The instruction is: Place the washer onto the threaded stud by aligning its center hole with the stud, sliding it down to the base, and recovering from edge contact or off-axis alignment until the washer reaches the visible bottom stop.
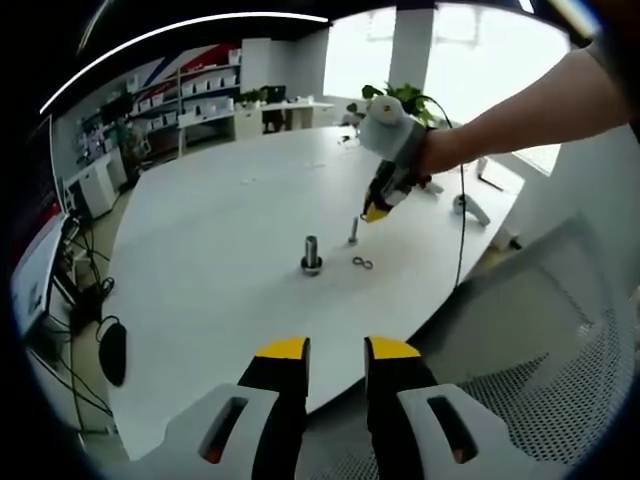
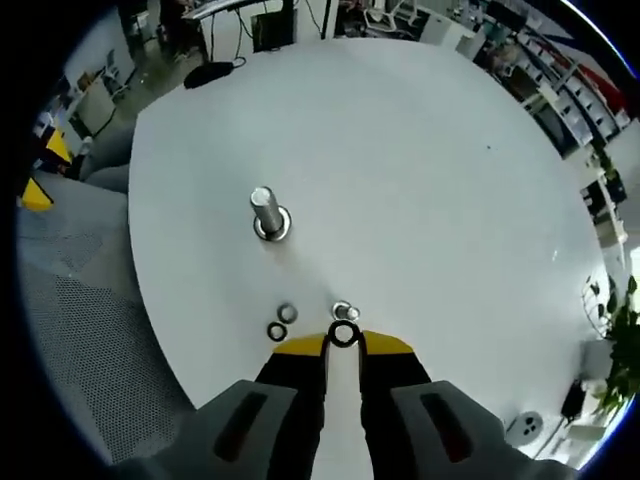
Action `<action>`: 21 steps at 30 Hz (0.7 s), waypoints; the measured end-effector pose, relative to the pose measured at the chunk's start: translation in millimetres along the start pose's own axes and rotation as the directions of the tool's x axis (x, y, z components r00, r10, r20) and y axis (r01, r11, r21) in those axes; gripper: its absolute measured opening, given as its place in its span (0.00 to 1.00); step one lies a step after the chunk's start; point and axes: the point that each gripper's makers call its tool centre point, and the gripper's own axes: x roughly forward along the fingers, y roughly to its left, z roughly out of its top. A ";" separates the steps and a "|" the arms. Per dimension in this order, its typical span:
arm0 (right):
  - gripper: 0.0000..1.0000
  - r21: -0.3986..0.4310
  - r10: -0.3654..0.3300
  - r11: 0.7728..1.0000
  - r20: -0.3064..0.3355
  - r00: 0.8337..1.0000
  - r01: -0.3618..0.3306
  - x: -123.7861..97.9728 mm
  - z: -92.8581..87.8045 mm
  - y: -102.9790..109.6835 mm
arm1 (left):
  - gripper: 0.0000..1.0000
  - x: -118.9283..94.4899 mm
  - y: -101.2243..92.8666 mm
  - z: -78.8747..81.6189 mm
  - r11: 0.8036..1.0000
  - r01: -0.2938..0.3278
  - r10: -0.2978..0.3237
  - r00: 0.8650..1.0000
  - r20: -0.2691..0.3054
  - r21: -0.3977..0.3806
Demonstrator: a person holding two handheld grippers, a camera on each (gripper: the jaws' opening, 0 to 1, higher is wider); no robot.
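Observation:
A thick threaded stud stands upright in a nut base near the middle of the white round table. A thin bolt stands just beyond it. Two loose washers lie beside them. My right gripper, held by a person's hand, hovers just above the thin bolt, shut on a dark washer pinched at its yellow tips. My left gripper hangs open near the table's edge with nothing between its fingers.
A grey mesh chair sits at the table's edge under my left gripper. A thin cable and a small grey part lie on the far side. Shelves and a potted plant stand behind.

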 end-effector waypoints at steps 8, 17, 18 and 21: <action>0.13 -0.020 0.006 1.000 -0.008 1.000 -0.007 5.4 4.9 0.3 | 0.20 0.9 0.4 -2.0 1.000 -0.003 0.003 1.000 -0.014 0.000; 0.13 -0.020 0.013 1.000 -0.020 1.000 -0.014 9.5 2.4 -3.8 | 0.21 2.1 -0.8 -5.4 1.000 0.001 -0.001 0.999 -0.035 0.005; 0.13 -0.021 0.014 1.000 -0.020 1.000 -0.014 10.0 2.3 -4.0 | 0.21 2.2 -0.3 -5.7 1.000 0.000 0.000 0.999 -0.037 0.002; 0.13 -0.016 0.017 1.000 -0.013 1.000 -0.017 11.4 3.9 -5.5 | 0.21 1.9 -0.4 -6.3 1.000 -0.001 0.001 0.999 -0.040 0.001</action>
